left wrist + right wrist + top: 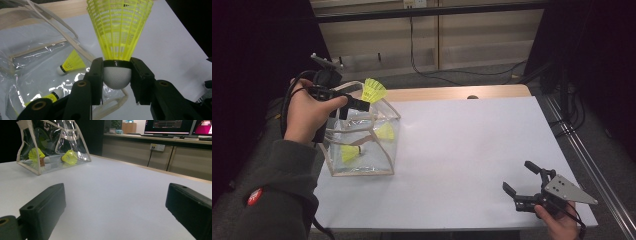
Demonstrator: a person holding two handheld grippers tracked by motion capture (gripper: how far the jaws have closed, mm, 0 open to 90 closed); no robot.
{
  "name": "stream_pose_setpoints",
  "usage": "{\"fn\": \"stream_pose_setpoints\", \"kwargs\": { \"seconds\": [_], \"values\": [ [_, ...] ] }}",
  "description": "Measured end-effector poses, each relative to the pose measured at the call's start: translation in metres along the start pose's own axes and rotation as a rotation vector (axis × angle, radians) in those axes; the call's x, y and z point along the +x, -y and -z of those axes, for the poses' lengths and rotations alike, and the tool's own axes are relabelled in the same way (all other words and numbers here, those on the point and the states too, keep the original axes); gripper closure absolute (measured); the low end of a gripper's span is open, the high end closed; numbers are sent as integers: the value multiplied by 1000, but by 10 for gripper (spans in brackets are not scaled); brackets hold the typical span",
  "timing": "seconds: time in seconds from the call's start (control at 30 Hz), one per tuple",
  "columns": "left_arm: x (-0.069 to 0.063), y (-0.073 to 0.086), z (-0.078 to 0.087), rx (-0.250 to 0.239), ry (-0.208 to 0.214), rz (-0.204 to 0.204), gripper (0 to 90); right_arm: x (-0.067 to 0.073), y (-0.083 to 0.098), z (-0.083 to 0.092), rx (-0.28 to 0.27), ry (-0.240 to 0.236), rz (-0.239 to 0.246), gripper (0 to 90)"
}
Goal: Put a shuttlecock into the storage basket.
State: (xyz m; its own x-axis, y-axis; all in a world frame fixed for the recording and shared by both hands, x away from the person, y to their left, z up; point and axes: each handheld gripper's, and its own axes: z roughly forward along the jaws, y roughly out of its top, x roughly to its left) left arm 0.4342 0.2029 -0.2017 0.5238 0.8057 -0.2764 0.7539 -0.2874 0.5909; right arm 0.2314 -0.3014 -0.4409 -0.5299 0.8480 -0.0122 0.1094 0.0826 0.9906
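High view: at about 10 o'clock on the white bench [462,150] we see the left gripper [362,104] above the open top of a clear bag [362,145], its jaws clamped on the white cork of a yellow shuttlecock [374,90], whose skirt points up and away. Two more shuttlecocks [349,152] lie inside the bag. At 5 o'clock the right gripper [522,182] rests low over the bench, its jaws wide apart with nothing between them.

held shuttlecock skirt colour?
Yellow mesh skirt above a white cork; clearest in the left gripper view.
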Motion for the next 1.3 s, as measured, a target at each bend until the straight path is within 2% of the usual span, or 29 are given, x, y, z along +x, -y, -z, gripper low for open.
{"fn": "stream_pose_setpoints", "kwargs": {
  "seconds": [0.73, 1.17, 1.3],
  "values": [
    [14, 7, 13, -10, -31, 20, 648, 0, 0, 0, 3, 2, -2, 27],
    [23, 12, 15, -21, -50, 44, 647, 1, 0, 0, 1, 2, -4, 27],
    [26, 13, 17, -15, -54, 39, 647, 1, 0, -1, 1, 2, -5, 27]
  ]
}}
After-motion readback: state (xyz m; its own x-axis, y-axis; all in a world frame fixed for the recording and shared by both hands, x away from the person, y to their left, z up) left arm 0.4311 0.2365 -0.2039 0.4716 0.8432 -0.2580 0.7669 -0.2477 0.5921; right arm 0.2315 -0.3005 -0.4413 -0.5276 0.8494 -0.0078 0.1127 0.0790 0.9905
